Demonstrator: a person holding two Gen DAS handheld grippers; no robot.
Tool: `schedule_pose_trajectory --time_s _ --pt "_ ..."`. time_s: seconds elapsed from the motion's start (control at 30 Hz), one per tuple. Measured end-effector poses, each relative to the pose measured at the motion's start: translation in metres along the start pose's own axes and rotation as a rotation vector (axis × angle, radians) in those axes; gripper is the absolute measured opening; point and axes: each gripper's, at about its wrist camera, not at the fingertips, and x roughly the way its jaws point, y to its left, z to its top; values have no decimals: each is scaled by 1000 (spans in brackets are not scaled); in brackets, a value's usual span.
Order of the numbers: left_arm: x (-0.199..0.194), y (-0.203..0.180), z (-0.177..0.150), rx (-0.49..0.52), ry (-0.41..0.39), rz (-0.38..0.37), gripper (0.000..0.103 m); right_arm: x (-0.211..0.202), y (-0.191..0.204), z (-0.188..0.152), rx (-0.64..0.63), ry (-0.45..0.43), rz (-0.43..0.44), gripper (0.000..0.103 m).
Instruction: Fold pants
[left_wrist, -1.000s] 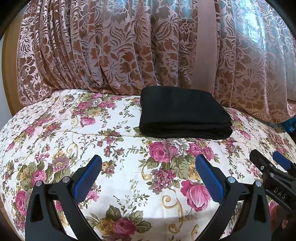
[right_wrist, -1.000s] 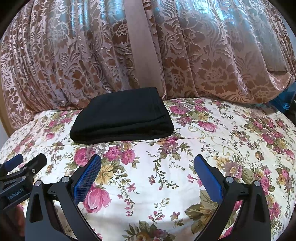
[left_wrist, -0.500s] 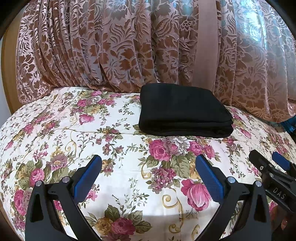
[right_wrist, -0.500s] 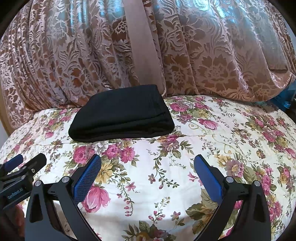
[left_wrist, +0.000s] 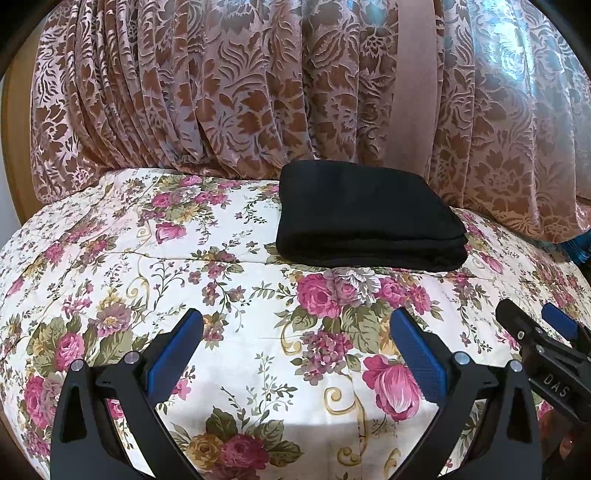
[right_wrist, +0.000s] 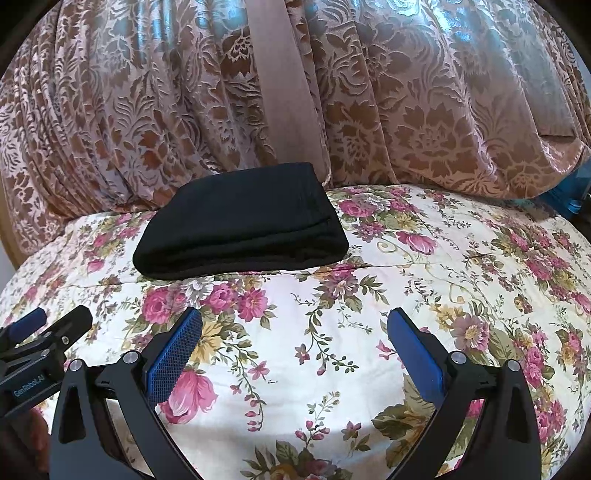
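The black pants lie folded into a neat thick rectangle on the floral bedspread, near the far edge by the curtain. They also show in the right wrist view. My left gripper is open and empty, held well short of the pants. My right gripper is open and empty too, beside the left one. Each gripper shows at the edge of the other's view: the right gripper in the left wrist view and the left gripper in the right wrist view.
A pink and brown patterned curtain hangs behind the bed and rests on its far edge. A blue object peeks out at the far right. A wooden edge stands at the far left.
Both grippers have drawn back slightly from the pants. The pants have not moved and both grippers stay open.
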Motion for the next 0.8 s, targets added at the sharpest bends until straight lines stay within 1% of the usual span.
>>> schedule_pose_trajectory --time_s 0.63,0.8 --pt "9 2 -2 -14 30 5 101 5 0 -2 5 15 -4 99" --pt "17 1 -7 -6 65 17 101 9 -1 -6 4 32 -8 99"
